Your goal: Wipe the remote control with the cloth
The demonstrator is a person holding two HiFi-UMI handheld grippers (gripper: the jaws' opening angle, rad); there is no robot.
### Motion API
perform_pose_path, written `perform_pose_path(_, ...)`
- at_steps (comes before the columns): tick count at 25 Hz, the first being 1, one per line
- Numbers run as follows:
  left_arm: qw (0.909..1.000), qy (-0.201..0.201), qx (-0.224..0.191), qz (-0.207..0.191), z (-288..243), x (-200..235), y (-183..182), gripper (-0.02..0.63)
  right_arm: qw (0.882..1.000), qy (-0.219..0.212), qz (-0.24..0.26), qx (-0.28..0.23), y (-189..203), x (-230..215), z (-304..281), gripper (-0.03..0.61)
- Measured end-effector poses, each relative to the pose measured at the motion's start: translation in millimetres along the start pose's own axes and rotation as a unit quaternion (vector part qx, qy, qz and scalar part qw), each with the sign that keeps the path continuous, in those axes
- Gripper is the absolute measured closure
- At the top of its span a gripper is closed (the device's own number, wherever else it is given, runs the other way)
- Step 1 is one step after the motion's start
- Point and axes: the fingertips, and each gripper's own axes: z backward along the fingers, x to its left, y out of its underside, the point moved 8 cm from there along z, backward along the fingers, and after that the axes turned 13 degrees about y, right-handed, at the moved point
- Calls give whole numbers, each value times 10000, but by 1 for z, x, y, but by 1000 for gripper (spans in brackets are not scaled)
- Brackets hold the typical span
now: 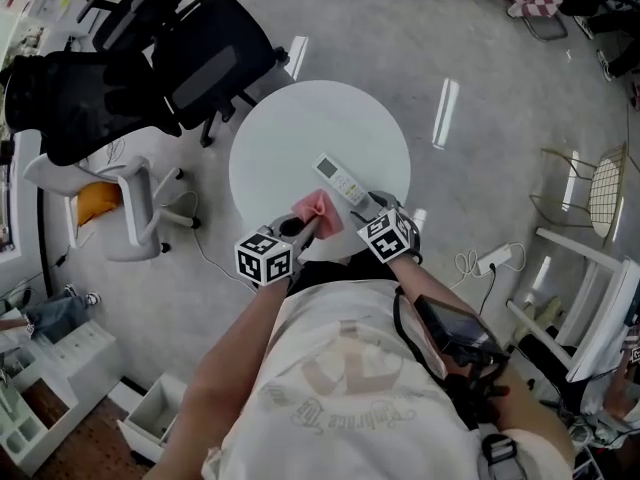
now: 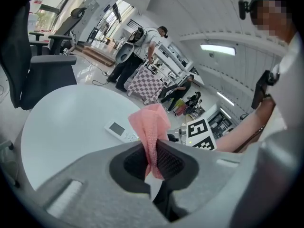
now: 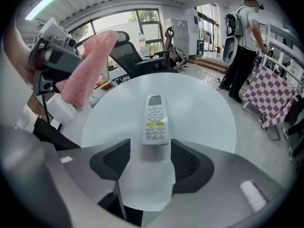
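Observation:
A white remote control point(image 1: 341, 181) lies flat on the round white table point(image 1: 290, 128), near its front edge. In the right gripper view the remote point(image 3: 155, 120) points away from me, with its near end just between the fingertips of my right gripper point(image 3: 150, 148). That gripper's jaws stand wide and do not touch the remote. My left gripper point(image 2: 153, 158) is shut on a pink cloth point(image 2: 151, 127), which sticks up out of the jaws. In the head view the cloth point(image 1: 320, 214) hangs just left of the remote, above the table's front edge.
Black office chairs point(image 1: 200, 58) stand behind the table at the left, and a white chair with an orange cushion point(image 1: 100, 203) beside them. A power strip point(image 1: 495, 260) lies on the floor at the right. A person point(image 3: 244, 46) stands far back by a checked cloth point(image 3: 270, 94).

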Motion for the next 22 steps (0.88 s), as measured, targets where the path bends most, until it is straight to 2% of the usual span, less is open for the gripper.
perform_pose_path(7,9999,-61,76,95,-2,6,-3,595,9996,22,275,68,-1,3,-20,301)
perform_pose_path(11,9998,-72,137,134,-5,11,-6,595,9987,65,503,54,-1,3,-26,354)
perform_pose_path(14,9997,-66,205,136,-11,15,-10,595,9980,30,635,-12,-2,-1,-27,360)
perform_pose_path(19,9985,-8,503,210,-35,25,-14,595,9955,-187,922,-81,-3,-9,-26,365)
perform_pose_path(22,9961,59,855,195,-58,29,-16,595,9924,-311,1186,-139,-5,-14,-25,368)
